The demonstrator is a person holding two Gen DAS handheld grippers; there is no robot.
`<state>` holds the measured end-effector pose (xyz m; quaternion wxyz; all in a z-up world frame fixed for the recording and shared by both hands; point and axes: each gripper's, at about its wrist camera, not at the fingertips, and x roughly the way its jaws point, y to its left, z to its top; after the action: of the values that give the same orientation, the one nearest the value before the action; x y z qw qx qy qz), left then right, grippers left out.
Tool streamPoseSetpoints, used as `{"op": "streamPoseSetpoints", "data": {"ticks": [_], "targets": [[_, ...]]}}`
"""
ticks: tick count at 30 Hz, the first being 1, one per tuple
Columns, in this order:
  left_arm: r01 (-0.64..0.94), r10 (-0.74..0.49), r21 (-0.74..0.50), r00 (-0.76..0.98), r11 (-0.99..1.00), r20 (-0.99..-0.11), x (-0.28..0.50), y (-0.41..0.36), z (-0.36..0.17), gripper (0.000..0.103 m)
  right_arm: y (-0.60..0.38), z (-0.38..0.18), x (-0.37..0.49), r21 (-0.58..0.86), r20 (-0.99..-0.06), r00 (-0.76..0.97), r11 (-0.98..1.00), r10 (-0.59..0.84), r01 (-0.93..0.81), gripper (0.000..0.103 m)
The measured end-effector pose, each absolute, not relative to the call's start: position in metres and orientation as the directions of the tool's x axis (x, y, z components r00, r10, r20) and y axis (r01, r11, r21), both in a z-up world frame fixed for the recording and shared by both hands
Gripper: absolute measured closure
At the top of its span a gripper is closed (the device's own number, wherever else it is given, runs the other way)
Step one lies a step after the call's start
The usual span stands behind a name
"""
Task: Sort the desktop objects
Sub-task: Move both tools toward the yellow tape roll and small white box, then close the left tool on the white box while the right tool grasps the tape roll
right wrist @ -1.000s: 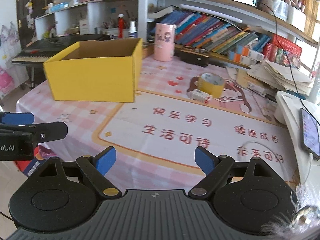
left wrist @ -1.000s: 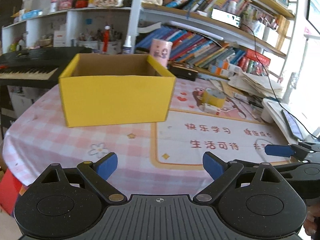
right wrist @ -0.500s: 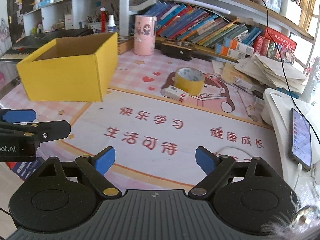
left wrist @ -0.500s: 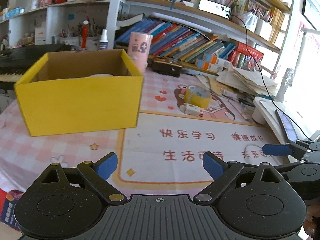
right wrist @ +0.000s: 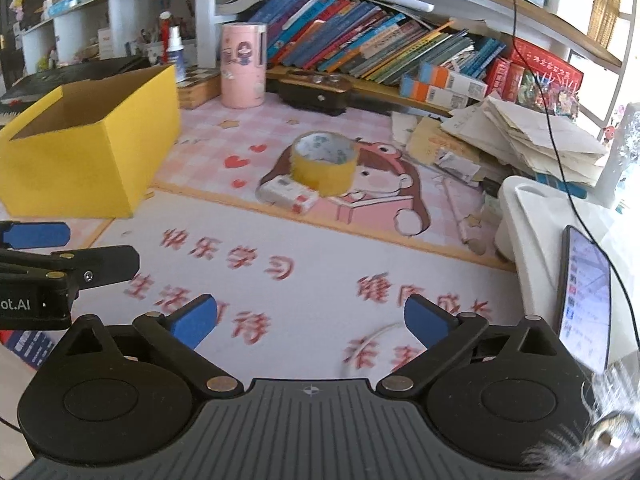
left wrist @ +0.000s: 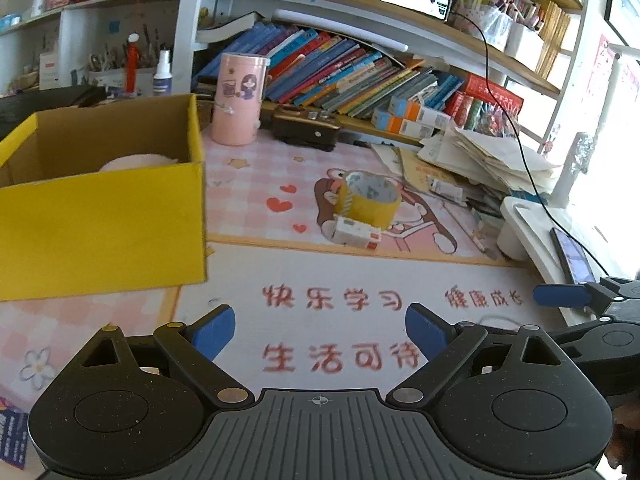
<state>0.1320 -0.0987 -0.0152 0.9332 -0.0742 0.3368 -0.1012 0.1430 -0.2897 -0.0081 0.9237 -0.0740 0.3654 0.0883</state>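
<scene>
On your far left, the yellow box (left wrist: 100, 216) has slid toward the edge of the view since a second ago, and a pale round object (left wrist: 138, 161) now shows inside it. Your left gripper (left wrist: 320, 330) has turned right, fingers wide apart and empty. In the middle of the pink desk mat (left wrist: 360, 280), the yellow tape roll (right wrist: 323, 162) and the small white carton (right wrist: 289, 194) touching it now look nearer. Your right gripper (right wrist: 306, 318), also spread and holding nothing, now faces them. So I judge these two are your next things to sort.
</scene>
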Motion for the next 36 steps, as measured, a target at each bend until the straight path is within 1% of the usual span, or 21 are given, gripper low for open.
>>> {"op": "streamPoseSetpoints", "data": {"ticks": [9,15,24,30,32,36], "targets": [[0.101,-0.212,-0.210,0.760,0.972,-0.614,0.165,-0.123,-0.019,0.009,-0.331,-0.002,0.179,-0.029,-0.645,0.755,0.984,0.116,-0.176,0.002],[0.108,-0.191,-0.169,0.761,0.980,-0.620,0.193,-0.145,-0.029,0.009,-0.354,0.005,0.204,0.010,-0.607,0.782,0.985,0.141,-0.170,0.002],[0.113,-0.182,-0.149,0.748,0.982,-0.638,0.240,-0.172,-0.049,0.009,-0.367,0.003,0.230,0.017,-0.613,0.773,0.980,0.166,-0.198,0.002],[0.122,-0.144,-0.080,0.752,0.989,-0.643,0.265,-0.187,-0.062,0.011,-0.370,0.002,0.246,0.011,-0.620,0.764,0.976,0.178,-0.218,0.002],[0.124,-0.145,-0.078,0.748,0.989,-0.648,0.273,-0.189,-0.065,0.016,-0.372,0.002,0.251,0.010,-0.623,0.762,0.975,0.179,-0.221,0.002],[0.148,-0.147,-0.054,0.741,0.987,-0.655,0.289,-0.197,-0.071,0.020,-0.373,0.001,0.259,0.007,-0.624,0.760,0.974,0.180,-0.225,0.002]]}}
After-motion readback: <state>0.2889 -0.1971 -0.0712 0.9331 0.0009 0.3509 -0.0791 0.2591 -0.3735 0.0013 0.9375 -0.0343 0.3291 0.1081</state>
